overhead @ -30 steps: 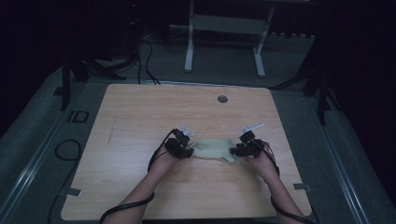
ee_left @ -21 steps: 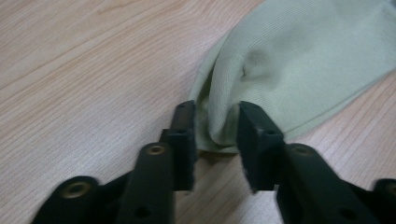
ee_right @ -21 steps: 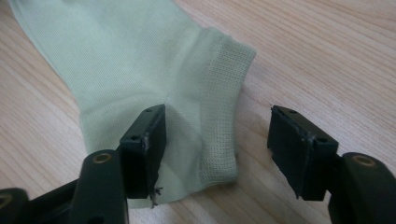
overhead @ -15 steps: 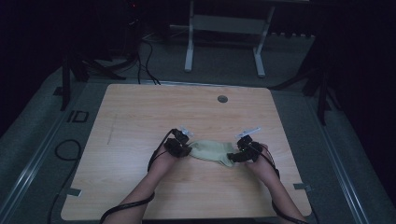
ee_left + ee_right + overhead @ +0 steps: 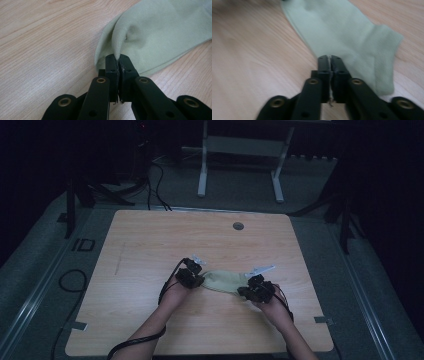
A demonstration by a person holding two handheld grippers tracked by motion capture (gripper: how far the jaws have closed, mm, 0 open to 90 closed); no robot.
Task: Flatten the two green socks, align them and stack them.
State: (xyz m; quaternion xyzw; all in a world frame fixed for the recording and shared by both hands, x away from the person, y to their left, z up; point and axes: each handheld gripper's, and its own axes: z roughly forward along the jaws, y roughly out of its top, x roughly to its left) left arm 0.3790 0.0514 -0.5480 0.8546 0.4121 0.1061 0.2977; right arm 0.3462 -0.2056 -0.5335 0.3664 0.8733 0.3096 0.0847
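Observation:
A pale green sock (image 5: 222, 281) lies flat on the wooden table (image 5: 150, 245), a little right of the middle. My left gripper (image 5: 201, 281) sits at the sock's left end. In the left gripper view its jaws (image 5: 117, 58) have just closed and pinch a raised fold of the sock (image 5: 162, 32). My right gripper (image 5: 241, 291) is at the sock's right end. There too the jaws (image 5: 330, 58) have just closed, on the sock's edge (image 5: 342, 32) beside the ribbed cuff (image 5: 384, 57).
A round grommet (image 5: 238, 226) is set in the table near its far edge. Beyond the table stands a white metal frame (image 5: 240, 150), with cables (image 5: 150, 180) on the dark floor. Bare wood surrounds the sock on all sides.
My right hand has shifted toward the near edge and a little left, and the sock's right end now angles toward it. The left hand has stayed put.

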